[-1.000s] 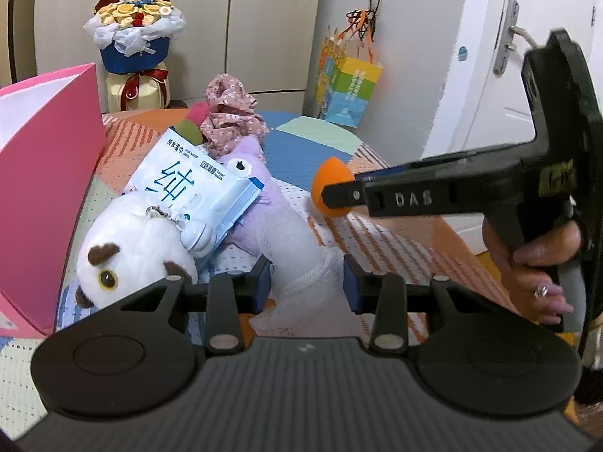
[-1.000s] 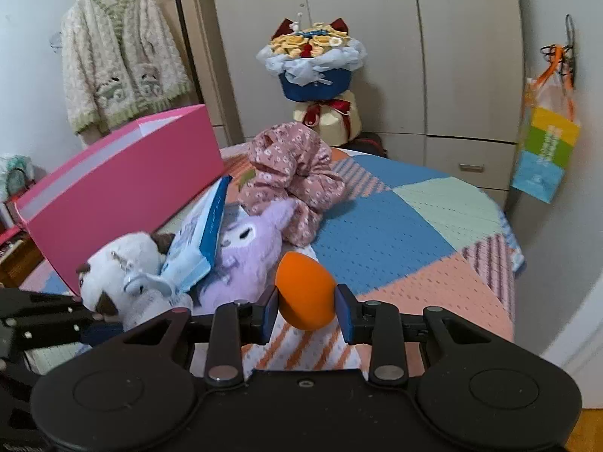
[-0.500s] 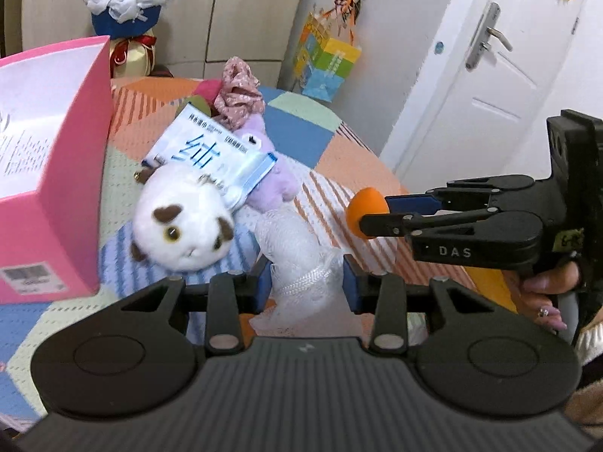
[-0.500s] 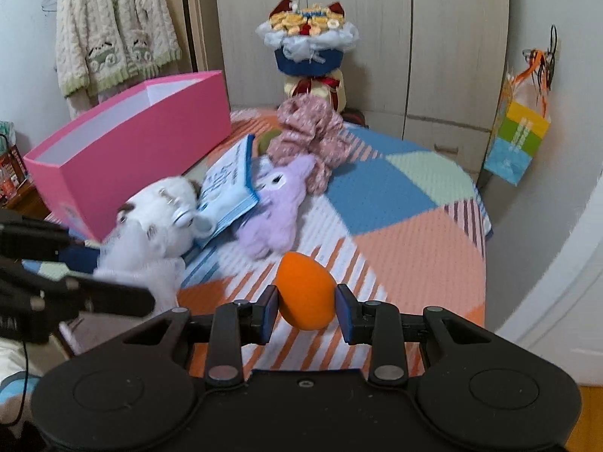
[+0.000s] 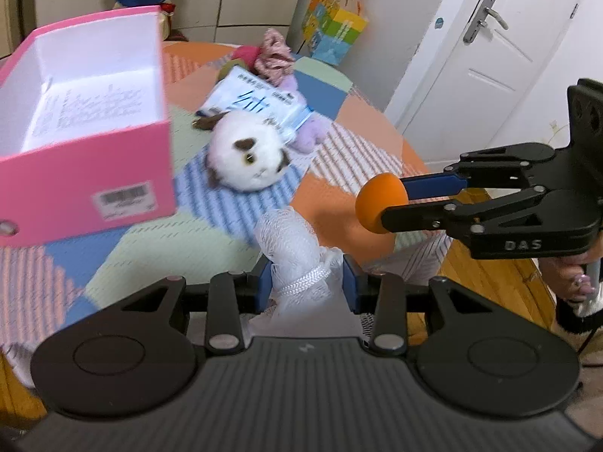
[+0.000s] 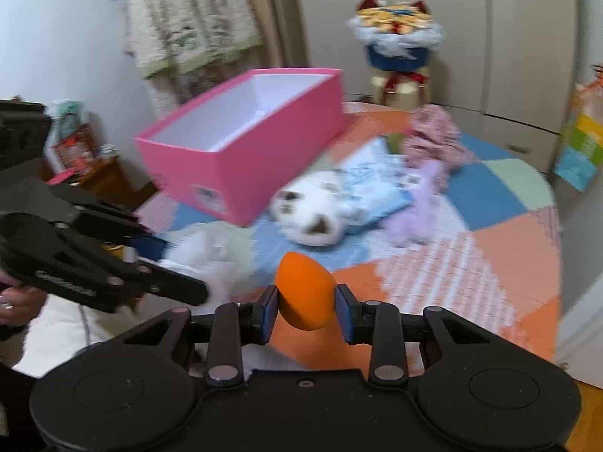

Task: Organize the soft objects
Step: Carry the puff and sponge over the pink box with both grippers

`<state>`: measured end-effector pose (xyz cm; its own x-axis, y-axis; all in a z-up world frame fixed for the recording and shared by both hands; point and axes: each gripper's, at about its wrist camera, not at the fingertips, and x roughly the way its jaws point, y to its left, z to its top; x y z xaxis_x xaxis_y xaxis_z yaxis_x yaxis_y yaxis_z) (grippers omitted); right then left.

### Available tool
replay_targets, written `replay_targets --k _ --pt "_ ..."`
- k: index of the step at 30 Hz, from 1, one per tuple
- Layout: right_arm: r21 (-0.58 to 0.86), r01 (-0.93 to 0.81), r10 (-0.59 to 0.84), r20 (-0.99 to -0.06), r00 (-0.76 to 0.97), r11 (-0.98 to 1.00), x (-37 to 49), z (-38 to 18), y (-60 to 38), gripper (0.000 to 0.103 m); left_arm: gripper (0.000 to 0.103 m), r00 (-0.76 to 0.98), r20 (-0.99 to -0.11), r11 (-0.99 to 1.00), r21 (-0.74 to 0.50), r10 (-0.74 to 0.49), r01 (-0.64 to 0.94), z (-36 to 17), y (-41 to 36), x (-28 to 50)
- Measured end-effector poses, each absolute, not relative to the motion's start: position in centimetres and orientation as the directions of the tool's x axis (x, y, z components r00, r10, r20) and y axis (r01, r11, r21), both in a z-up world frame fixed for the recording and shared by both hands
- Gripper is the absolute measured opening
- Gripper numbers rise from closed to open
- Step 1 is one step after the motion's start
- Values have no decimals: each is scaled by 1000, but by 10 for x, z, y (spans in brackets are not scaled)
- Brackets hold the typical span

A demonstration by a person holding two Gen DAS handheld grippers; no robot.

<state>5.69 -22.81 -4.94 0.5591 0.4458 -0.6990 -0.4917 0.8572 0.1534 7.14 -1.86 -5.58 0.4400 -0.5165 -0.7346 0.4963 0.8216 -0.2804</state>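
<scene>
We are grasping a white mesh bath puff [image 5: 297,260] in the left gripper [image 5: 306,282] and an orange egg-shaped sponge [image 6: 304,290] in the right gripper [image 6: 306,314], its long axis pointing forward, both above the patchwork worktop [image 5: 361,128]. The pink box [image 5: 86,158] is standing open beside a white plush cat [image 5: 247,156]; inside it we are seeing only a printed sheet.

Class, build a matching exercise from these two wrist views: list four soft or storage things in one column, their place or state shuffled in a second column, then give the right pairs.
1 white mesh pouf
2 orange sponge
3 white plush cat
4 pink box

A lies on the patchwork blanket
B stands open, nothing seen inside
C clamped in the left gripper
D clamped in the right gripper

Pairs: 1-C, 2-D, 3-A, 4-B
</scene>
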Motion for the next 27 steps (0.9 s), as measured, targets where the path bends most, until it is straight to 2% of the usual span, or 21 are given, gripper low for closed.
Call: replay_targets --k 7,15,21,24,27 --pt "174 -610 543 -678 495 773 58 -26 -182 38 37 458 -750 847 -254 -478 467 -31 26 67" --pt "122 -680 603 -592 535 723 74 9 -141 38 37 554 -716 873 -162 -424 460 10 59 86" --pt "62 -706 601 -579 550 706 117 21 -112 38 37 604 -673 880 -153 -426 449 31 77 122" --pt "33 -702 593 -565 574 711 144 25 -103 38 37 658 -643 894 -99 -393 437 33 79 147" --pt "16 -694 577 -567 587 720 178 24 -94 38 37 647 -656 899 -119 -390 421 27 81 185"
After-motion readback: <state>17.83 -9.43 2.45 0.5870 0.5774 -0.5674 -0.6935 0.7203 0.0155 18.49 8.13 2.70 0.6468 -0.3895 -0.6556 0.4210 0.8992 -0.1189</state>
